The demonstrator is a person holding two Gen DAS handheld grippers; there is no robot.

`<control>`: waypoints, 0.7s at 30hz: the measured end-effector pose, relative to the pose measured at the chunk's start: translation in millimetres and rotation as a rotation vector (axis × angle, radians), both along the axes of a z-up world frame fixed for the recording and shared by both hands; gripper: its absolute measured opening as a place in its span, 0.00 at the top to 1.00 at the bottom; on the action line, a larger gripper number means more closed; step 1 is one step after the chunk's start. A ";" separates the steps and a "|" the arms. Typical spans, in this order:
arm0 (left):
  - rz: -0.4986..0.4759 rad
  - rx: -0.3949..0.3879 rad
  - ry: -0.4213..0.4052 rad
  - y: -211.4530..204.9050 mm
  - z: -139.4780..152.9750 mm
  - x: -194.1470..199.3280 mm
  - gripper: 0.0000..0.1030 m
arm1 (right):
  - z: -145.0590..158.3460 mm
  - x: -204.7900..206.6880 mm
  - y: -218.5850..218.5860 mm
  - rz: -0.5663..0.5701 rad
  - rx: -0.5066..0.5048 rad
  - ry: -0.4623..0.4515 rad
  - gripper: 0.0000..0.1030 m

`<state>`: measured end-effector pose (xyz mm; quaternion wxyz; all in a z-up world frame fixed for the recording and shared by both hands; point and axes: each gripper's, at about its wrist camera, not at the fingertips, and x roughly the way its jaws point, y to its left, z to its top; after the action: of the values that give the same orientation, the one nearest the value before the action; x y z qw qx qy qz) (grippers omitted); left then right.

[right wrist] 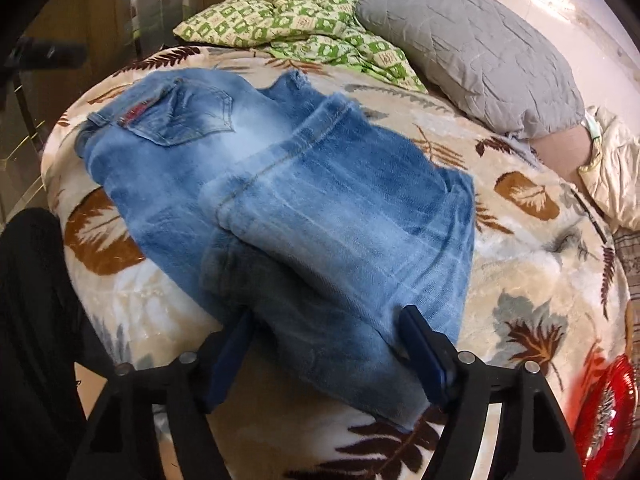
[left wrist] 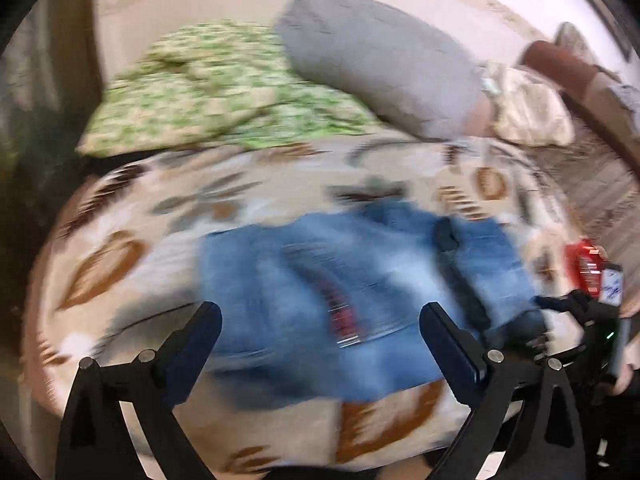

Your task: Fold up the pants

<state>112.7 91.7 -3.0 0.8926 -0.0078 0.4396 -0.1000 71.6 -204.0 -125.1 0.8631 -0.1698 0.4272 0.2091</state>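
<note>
Pants [right wrist: 280, 208] sharp only in right view, straddled by spread right claw [right wrist: 326, 320]; left claw [left wrist: 320, 320] wide apart, empty.

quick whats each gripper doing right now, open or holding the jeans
left gripper: open, above the jeans, holding nothing
right gripper: jaws astride a fold of the jeans, grip cannot be told

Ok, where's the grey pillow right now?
In the right wrist view the grey pillow lies at the far right end of the bed, beyond the jeans, with the green patterned bedding touching its left side.
</note>
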 end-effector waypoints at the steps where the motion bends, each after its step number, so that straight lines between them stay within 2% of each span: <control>1: -0.024 -0.021 0.007 -11.1 -0.5 4.6 0.04 | 4.7 -1.6 -3.4 0.007 0.014 -0.004 0.24; 5: -0.132 -0.097 0.058 -66.5 -13.3 29.9 0.04 | 17.5 -4.5 -20.1 -0.007 0.021 -0.035 0.23; 8: -0.178 -0.159 0.134 -99.4 -33.3 44.0 0.04 | 22.0 -3.7 -34.4 -0.008 0.040 -0.028 0.23; 10: -0.204 -0.214 0.182 -112.8 -46.1 44.6 0.04 | 24.4 -2.4 -43.4 0.002 0.051 -0.030 0.23; 13: -0.226 -0.229 0.215 -127.0 -58.7 38.2 0.04 | 19.5 3.0 -45.5 0.014 -0.001 -0.025 0.23; 15: -0.216 -0.240 0.233 -131.4 -66.5 37.7 0.04 | 13.4 8.7 -45.3 0.043 0.006 0.024 0.23; 17: -0.202 -0.264 0.253 -135.3 -74.0 38.1 0.06 | 11.1 14.4 -43.8 0.036 0.010 0.023 0.23; 18: -0.200 -0.264 0.264 -137.5 -76.6 38.3 0.13 | 10.3 16.5 -42.1 0.039 0.005 0.021 0.23; 20: -0.196 -0.245 0.280 -141.5 -82.0 39.9 0.33 | 8.9 19.7 -36.9 0.051 -0.023 0.010 0.26; 21: -0.193 -0.237 0.291 -142.2 -85.2 40.5 0.51 | 7.4 21.4 -32.9 0.058 -0.044 0.006 0.29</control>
<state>153.2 -50.5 -88.2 0.7989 -0.0849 0.5477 -0.2337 93.0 -237.0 -117.7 0.8514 -0.2006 0.4291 0.2251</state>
